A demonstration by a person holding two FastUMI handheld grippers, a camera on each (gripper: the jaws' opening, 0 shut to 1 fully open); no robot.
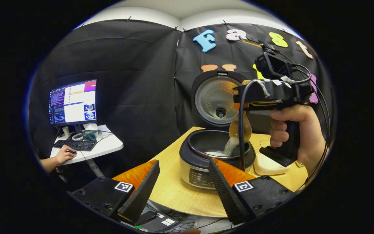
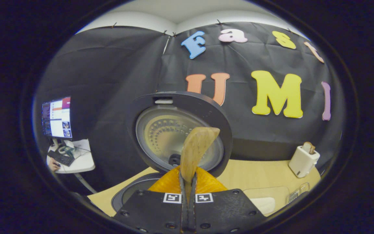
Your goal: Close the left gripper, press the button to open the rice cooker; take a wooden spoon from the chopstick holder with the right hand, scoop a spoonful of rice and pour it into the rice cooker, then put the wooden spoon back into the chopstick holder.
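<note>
Above the open rice cooker [image 1: 217, 156] the wooden spoon [image 1: 240, 128] is held bowl-down by the right gripper [image 1: 243, 99], and a stream of rice [image 1: 230, 146] is seen falling from it into the dark inner pot, where a small white heap is already gathered. In the right gripper view the right gripper [image 2: 187, 182] is seen pressed nearly together on the spoon's handle [image 2: 195, 152], both fingers bearing on the wood from either side. The left gripper [image 1: 182, 182] is seen spread wide with nothing between its fingers, held back at the near edge of the wooden table [image 1: 174, 191] in front of the cooker. The lid [image 1: 216, 99] is stood upright behind the pot.

The spoon is judged light and stiff, its smooth wood likely to slip or twist in a narrow pinch; a hold well along the handle, clear of the bowl, is judged best. The loose grains are expected to scatter if the spoon is jerked. The white chopstick holder [image 2: 303, 160] is seen well apart to the right on the table, and the spoon is yet to be returned there.
</note>
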